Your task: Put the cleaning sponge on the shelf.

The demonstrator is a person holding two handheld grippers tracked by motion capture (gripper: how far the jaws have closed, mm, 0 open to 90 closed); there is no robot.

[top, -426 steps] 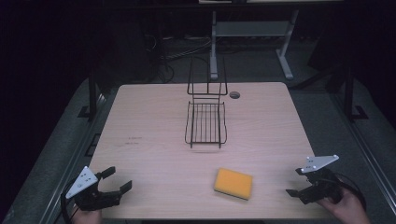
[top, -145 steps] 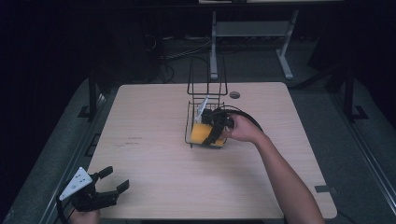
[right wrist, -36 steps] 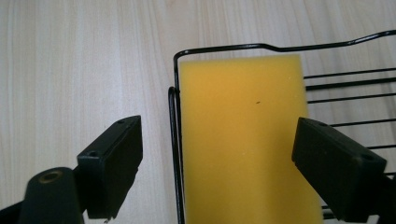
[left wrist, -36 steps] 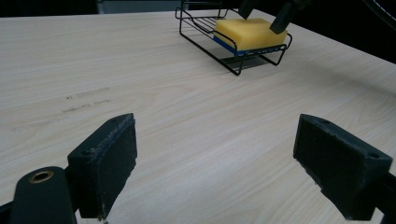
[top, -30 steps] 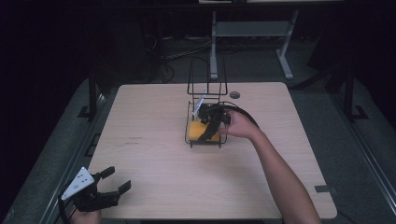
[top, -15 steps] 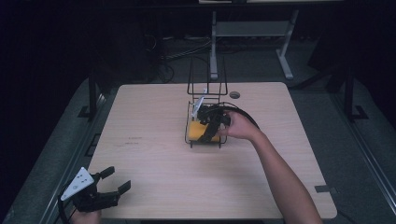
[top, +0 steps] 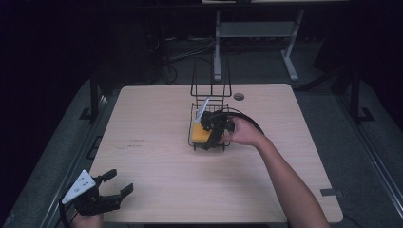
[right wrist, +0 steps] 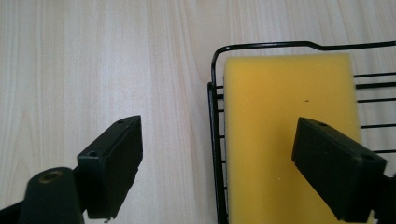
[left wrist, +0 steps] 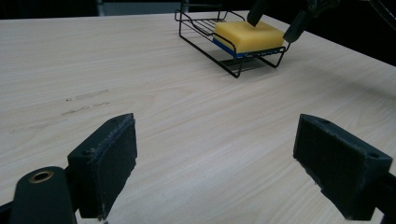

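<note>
Sponge at rest in the wire rack, our right hand-held gripper [top: 215, 131] released above it

We see the yellow sponge [top: 200, 133] lying flat in the black wire rack [top: 209, 90] near the middle of the tabletop [top: 157, 180], its blue underside showing in the left gripper view. Our right hand-held gripper hangs over the rack's edge with jaws spread wide, one over bare wood, one over the sponge, gripping nothing. Our left hand-held gripper [top: 116, 189] sits at the tabletop's near left corner, well apart from the rack, jaws likewise parted and empty.
</note>
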